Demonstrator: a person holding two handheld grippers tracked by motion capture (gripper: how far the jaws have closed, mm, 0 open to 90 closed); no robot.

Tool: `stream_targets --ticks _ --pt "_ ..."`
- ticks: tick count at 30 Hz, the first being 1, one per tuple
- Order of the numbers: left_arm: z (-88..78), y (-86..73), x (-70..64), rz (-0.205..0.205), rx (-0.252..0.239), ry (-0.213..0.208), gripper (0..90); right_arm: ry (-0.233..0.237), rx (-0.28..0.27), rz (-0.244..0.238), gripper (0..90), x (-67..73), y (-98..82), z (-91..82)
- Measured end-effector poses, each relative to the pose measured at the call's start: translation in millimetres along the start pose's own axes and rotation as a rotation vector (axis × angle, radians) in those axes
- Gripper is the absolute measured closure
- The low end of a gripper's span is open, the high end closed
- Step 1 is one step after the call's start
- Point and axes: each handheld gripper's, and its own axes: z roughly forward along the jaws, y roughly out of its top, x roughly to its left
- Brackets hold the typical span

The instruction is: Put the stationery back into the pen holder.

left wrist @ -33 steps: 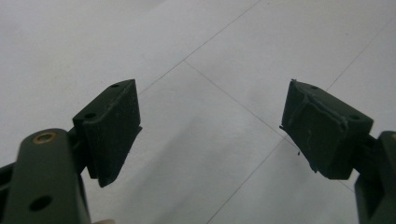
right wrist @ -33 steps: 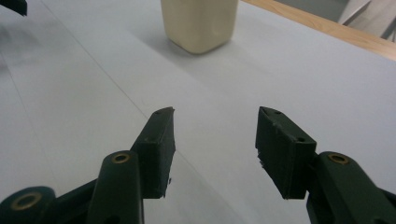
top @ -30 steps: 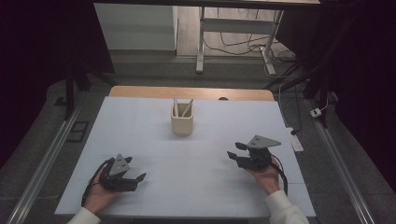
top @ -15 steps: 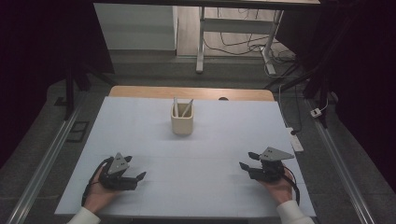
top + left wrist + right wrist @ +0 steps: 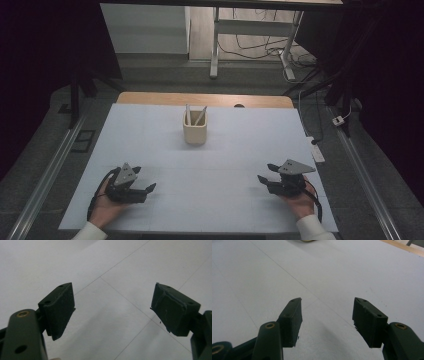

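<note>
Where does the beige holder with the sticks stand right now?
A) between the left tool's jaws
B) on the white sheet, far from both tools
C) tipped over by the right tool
B: the beige holder stands upright on the white sheet, sticks inside.

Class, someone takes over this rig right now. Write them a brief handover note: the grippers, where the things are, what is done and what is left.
Left gripper: open, holding nothing, low over the white table at its near left.
Right gripper: jaws have just been opening, nothing between them, near right.
Beige cup: upright at the far middle, two pale sticks standing in it, well clear of both grippers.
Done: nothing is gripped.
Left: probably the cup and sticks remain to be handled.
</note>
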Motion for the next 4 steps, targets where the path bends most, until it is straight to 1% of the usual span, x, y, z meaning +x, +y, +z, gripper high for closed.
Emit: stream_targets --ticks 1,2,4 --pt "0.1 -0.1 0.0 0.001 0.001 0.000 19.0 0.005 -0.005 0.000 40.0 -0.1 -0.2 0.3" --pt "0.1 -0.1 -0.1 0.003 0.001 0.000 19.0 -0.005 0.001 -0.005 39.9 0.1 0.1 0.1" --pt "0.2 -0.2 0.0 0.002 0.002 0.000 19.0 0.001 0.001 -0.009 39.5 0.3 0.4 0.2"
